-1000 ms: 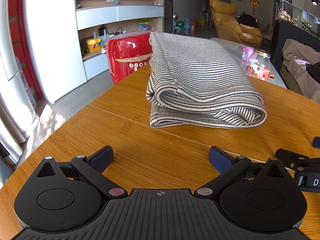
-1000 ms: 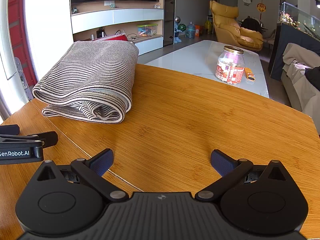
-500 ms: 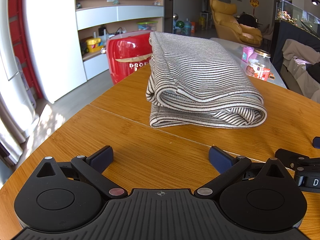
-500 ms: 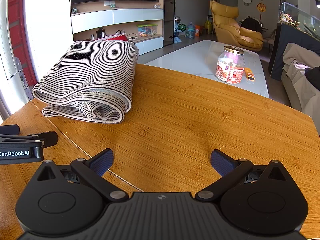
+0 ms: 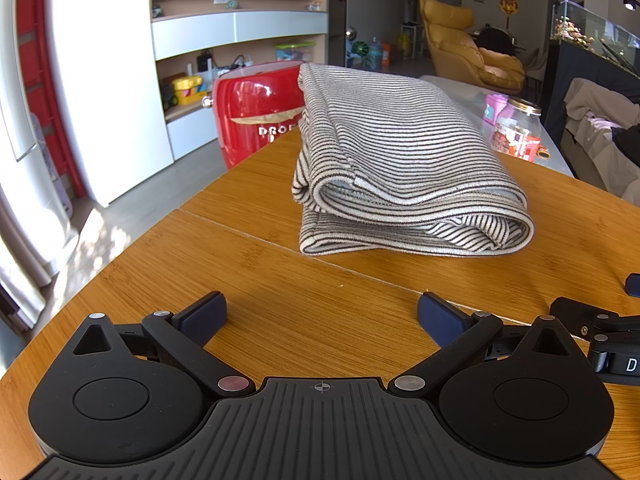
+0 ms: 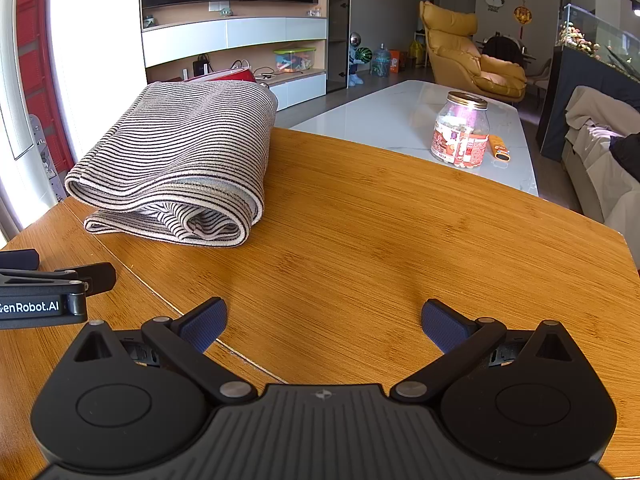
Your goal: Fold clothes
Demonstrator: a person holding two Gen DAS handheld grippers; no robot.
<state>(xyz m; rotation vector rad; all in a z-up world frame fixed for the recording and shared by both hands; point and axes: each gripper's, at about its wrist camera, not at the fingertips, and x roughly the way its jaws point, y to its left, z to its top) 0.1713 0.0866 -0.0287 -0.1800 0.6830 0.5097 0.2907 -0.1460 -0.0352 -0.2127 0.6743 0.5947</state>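
Left wrist view: left gripper (image 5: 320, 314) jaws wide apart, nothing between them, low over the near edge of the wooden table (image 5: 248, 300). One striped garment (image 5: 400, 168), folded into a thick stack, sits mid-table beyond the seam, clear of both tools. Part of the right gripper (image 5: 600, 332) shows at the right edge. One red stool (image 5: 256, 108) stands behind the table's far-left edge.

Right wrist view: right gripper (image 6: 323, 320) also spread, empty, near edge. Same single garment (image 6: 180, 160) far left; left gripper (image 6: 44, 292) pokes in at left. One jar (image 6: 460, 136) on the white table (image 6: 392, 120) behind.

Judgement: both tools parked off the cloth, so the fold looks finished. Count: one garment, two grippers, one jar.
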